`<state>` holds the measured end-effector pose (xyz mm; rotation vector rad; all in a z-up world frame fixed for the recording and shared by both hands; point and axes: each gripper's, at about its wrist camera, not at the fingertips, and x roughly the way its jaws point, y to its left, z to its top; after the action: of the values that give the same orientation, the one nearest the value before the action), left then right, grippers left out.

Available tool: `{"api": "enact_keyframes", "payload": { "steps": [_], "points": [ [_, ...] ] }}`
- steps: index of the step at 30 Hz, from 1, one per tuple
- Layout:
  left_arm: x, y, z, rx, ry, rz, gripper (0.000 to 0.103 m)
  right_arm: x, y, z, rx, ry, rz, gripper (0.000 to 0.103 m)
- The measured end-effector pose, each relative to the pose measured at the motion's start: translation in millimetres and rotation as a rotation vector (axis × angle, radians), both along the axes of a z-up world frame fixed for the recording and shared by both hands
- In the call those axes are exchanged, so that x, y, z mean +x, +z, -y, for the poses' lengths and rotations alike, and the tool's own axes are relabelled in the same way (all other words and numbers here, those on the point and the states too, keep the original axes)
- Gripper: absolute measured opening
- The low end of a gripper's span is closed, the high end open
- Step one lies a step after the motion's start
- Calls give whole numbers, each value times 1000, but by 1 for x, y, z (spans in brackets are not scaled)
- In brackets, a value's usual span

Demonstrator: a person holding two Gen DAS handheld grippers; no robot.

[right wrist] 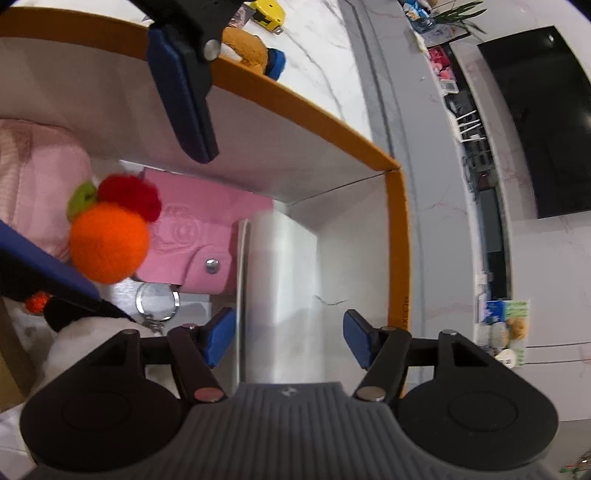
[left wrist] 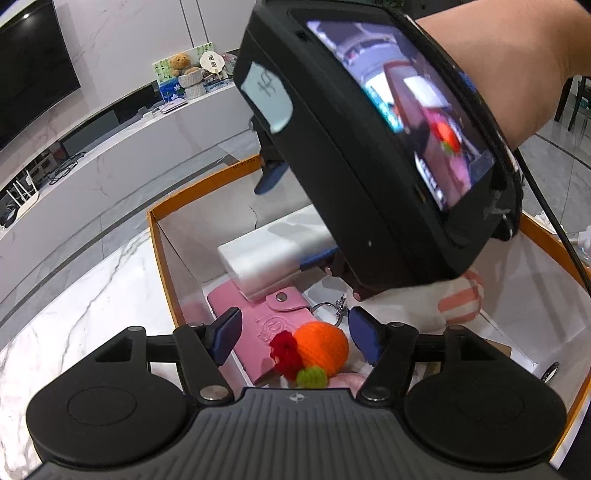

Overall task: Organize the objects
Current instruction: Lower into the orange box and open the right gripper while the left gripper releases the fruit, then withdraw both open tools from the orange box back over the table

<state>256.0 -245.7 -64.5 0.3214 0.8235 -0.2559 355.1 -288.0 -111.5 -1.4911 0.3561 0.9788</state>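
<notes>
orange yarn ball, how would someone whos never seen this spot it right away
Look inside the orange-rimmed cardboard box on the marble table. On the pink snap-button key case near its corner lies the orange yarn ball. It is the only round, bright orange knitted thing there, with a red tuft and a green one attached.

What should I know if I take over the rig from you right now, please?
Left claw: open, straddling the knitted orange charm, not gripping it.
Right claw: open around the white block, pads off it.
Done: white block, pink key case and charm lie inside the orange-rimmed box.
Left, probably: the plush bear and yellow tape measure sit outside the box on the marble table.
</notes>
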Motion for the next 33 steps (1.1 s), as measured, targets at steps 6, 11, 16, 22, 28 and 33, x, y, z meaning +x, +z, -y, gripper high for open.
{"api": "enact_keyframes", "payload": {
  "steps": [6, 11, 16, 22, 28, 33],
  "points": [
    [-4, 2, 0, 0, -4, -6, 78, -2, 6, 4, 6, -2, 10, 72],
    [-11, 10, -1, -5, -8, 8, 78, -5, 15, 6, -12, -4, 11, 72],
    [-16, 26, -6, -22, -2, 41, 78, -12, 30, 7, -16, -4, 20, 73],
    [-25, 49, -17, -38, 11, 86, 78, -25, 60, 11, 35, -26, 12, 75],
    [-37, 69, -37, -57, 46, 126, 78, -45, 84, 6, 39, -19, 20, 76],
    [-51, 81, -60, -69, 87, 160, 79, -66, 106, -11, 84, -24, 29, 76]
  ]
}}
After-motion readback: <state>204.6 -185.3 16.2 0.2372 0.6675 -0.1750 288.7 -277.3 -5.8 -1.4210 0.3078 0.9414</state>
